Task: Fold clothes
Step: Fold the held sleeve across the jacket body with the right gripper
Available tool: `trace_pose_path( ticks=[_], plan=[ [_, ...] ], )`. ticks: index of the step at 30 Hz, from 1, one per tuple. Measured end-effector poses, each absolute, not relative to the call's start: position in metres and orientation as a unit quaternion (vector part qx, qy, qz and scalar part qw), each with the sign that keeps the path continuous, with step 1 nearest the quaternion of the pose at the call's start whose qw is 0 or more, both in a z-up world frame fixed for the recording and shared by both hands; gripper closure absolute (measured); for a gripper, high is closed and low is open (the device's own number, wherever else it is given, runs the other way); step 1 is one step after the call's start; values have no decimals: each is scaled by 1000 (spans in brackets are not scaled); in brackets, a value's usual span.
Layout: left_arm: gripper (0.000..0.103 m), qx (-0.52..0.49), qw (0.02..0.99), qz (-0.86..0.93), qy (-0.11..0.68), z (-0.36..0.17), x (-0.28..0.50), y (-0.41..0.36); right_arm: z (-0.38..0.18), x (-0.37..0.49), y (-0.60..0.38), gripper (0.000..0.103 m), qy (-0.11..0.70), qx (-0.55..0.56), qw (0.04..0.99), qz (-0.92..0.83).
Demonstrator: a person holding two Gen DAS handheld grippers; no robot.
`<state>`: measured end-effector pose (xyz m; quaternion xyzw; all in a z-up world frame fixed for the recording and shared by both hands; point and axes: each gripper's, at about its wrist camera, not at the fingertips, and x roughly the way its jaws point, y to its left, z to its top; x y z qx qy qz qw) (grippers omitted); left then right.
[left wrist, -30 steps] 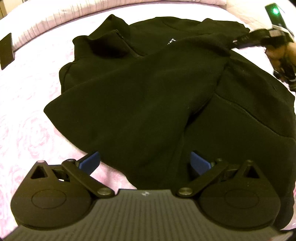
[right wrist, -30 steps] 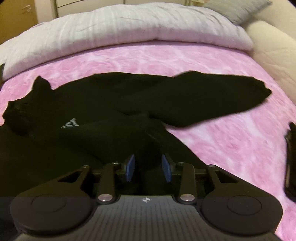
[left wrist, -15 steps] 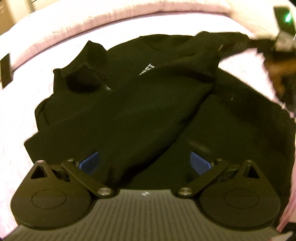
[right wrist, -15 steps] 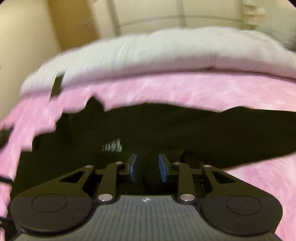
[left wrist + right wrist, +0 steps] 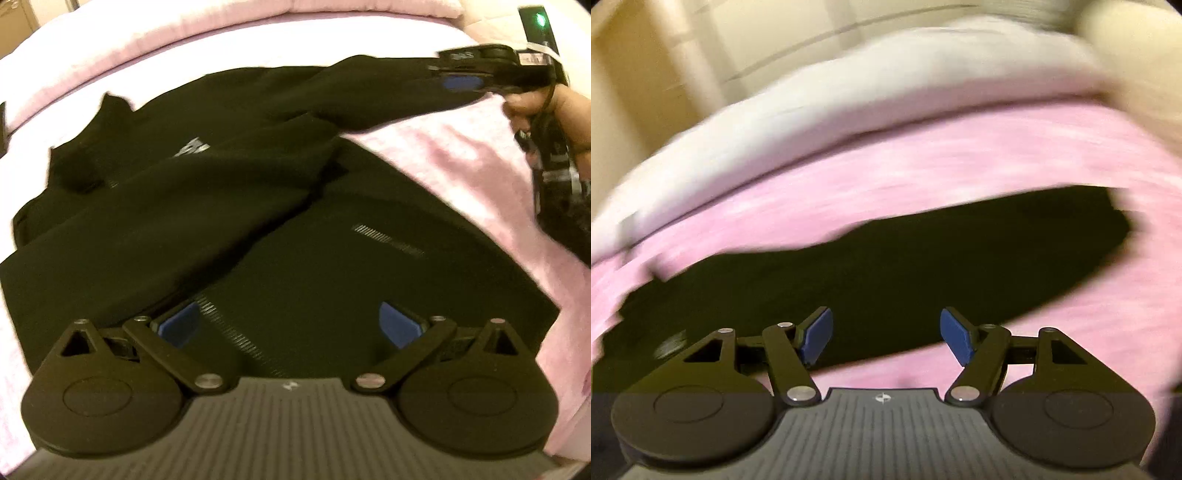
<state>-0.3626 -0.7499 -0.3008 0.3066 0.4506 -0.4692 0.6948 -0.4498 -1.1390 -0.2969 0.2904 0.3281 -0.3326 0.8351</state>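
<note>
Hovering over black zip-neck fleece jacket (image 5: 295, 229) spread on pink patterned bedspread (image 5: 443, 155), your left gripper (image 5: 290, 325) has blue pads spread wide, nothing between them; one sleeve lies folded across jacket front, other sleeve (image 5: 923, 258) stretches out sideways onto bedspread; your right gripper (image 5: 886, 336) sits at that sleeve's far end, pads parted, no cloth pinched; right hand (image 5: 554, 110) grips its handle; right view blurred; white rolled duvet (image 5: 849, 110) lies beyond jacket.
</note>
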Motion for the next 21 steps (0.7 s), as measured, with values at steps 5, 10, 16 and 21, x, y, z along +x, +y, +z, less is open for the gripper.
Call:
trace_pose_path(
  ticks=[5,10,16,21],
  plan=[
    [1,324,689,-485,431,-302,-383,-787,-313,-498,-1220,36,299,349,781,-423],
    [1,321,711,-464,420,-305,-381,-814,-340,-516,-1265,36,279,413,747,-440],
    [1,305,732,-433,429,-303,-369,-831,-350,-524,-1282,86,233,472,725,-443],
    [1,306,744,-422,419,-290,-368,-825,-294,-508,-1258,93,226,400,789,-408]
  ],
)
